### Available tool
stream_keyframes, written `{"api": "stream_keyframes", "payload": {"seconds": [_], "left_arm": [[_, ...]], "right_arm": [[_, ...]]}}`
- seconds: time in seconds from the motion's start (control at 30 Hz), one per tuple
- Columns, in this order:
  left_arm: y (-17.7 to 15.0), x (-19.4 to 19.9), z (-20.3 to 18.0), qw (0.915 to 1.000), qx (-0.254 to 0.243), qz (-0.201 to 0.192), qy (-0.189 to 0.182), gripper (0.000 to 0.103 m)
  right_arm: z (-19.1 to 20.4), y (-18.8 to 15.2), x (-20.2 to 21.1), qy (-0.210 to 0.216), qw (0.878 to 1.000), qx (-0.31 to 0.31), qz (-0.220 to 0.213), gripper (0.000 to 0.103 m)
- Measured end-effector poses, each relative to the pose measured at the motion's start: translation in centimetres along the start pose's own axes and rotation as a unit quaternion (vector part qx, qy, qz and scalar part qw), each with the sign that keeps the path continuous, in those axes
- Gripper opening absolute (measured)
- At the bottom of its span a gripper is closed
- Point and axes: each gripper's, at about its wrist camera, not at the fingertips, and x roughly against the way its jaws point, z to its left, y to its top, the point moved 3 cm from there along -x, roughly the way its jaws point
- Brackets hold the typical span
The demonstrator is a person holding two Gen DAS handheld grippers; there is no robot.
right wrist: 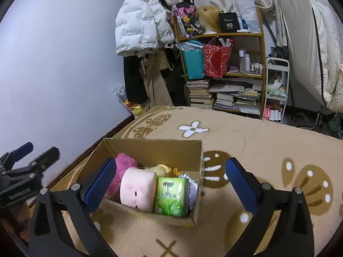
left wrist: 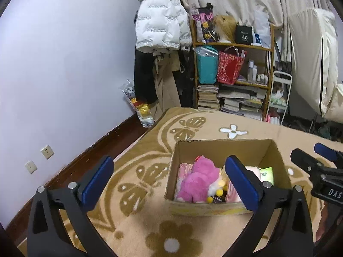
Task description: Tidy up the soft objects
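Here, open-topped cardboard box (right wrist: 154,150) lengthwise away from both empty, wide-spread grippers, left gripper (left wrist: 171,177) and right gripper (right wrist: 171,180).

Pale lilac wall (left wrist: 64,64); dark wooden skirting (left wrist: 90,152); tan flower-patterned carpet (right wrist: 246,132); cluttered wooden bookshelf (right wrist: 223,72) (books stacked below); cream curtains (left wrist: 235,0) are hung behind.

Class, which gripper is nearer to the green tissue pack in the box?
Right. The right gripper hangs open just above the green tissue pack; the left gripper, also open, hovers over the pink plush end.
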Motion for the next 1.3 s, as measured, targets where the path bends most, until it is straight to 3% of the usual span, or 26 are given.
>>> {"api": "stream_keyframes", "payload": {"seconds": [0.27,0.83,1.3], "left_arm": [[0.1,6.2,1.2,0.9978,-0.018,-0.040,0.050,0.103],[-2.0,15.4,3.1,0.9963,0.007,-0.075,0.042,0.103],[-3.4,16.7,2.9,0.9947,0.002,-0.093,0.045,0.103]], "right_arm": [[0.9,0.2,4.8,-0.010,1.000,0.007,-0.028,0.103],[3.1,0.3,14.2,-0.011,0.996,0.036,-0.082,0.103],[2.4,-4.0,15.0,-0.019,0.996,0.038,-0.075,0.103]]}}
